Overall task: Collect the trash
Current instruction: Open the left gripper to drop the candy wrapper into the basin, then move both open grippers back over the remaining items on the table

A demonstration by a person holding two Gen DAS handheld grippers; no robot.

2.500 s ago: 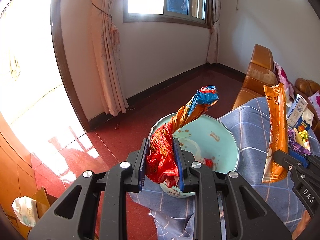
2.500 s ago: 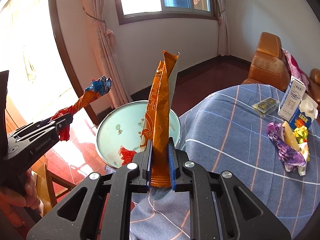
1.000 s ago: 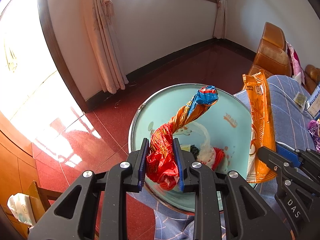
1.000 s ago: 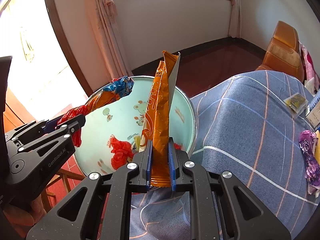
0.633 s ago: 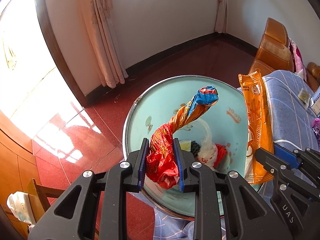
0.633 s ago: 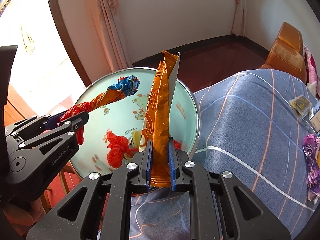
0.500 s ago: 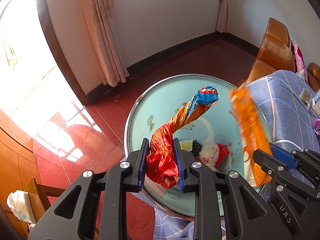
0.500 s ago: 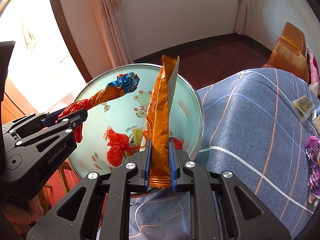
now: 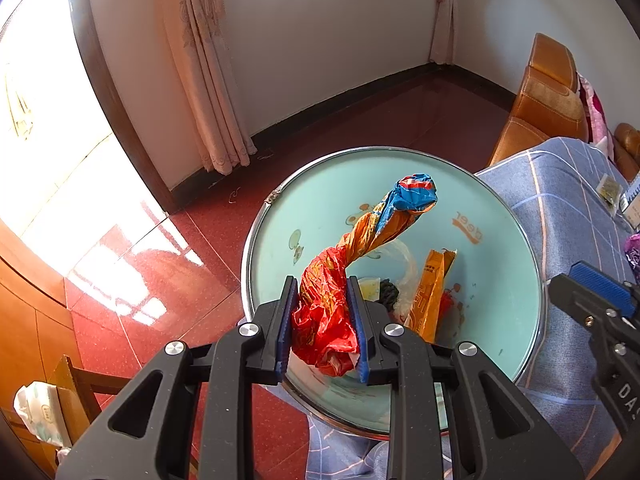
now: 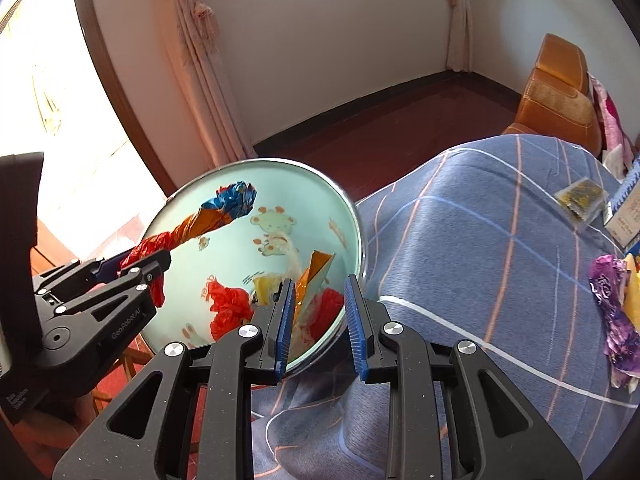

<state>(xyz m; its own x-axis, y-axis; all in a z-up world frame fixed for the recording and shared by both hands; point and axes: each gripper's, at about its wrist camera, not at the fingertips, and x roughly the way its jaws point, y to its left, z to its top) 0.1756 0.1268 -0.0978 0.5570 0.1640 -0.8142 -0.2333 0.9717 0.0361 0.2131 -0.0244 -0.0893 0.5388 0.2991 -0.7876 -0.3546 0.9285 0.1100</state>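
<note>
My left gripper (image 9: 323, 326) is shut on a twisted red, orange and blue wrapper (image 9: 360, 248) and holds it over the pale green basin (image 9: 320, 200). The same wrapper (image 10: 192, 230) shows in the right wrist view. My right gripper (image 10: 318, 322) is open and empty at the basin's (image 10: 348, 216) near rim. The long orange wrapper (image 9: 430, 292) lies inside the basin among red, yellow and clear scraps; it also shows in the right wrist view (image 10: 314, 270).
The basin stands at the edge of a table under a blue checked cloth (image 10: 480, 260). On the cloth at the right lie a purple wrapper (image 10: 612, 308), a small packet (image 10: 580, 196) and a carton (image 10: 628, 216). An orange sofa (image 9: 552, 100) stands behind.
My right gripper has opened and the orange wrapper has dropped from it into the basin. My left gripper still holds the twisted wrapper over the basin.
</note>
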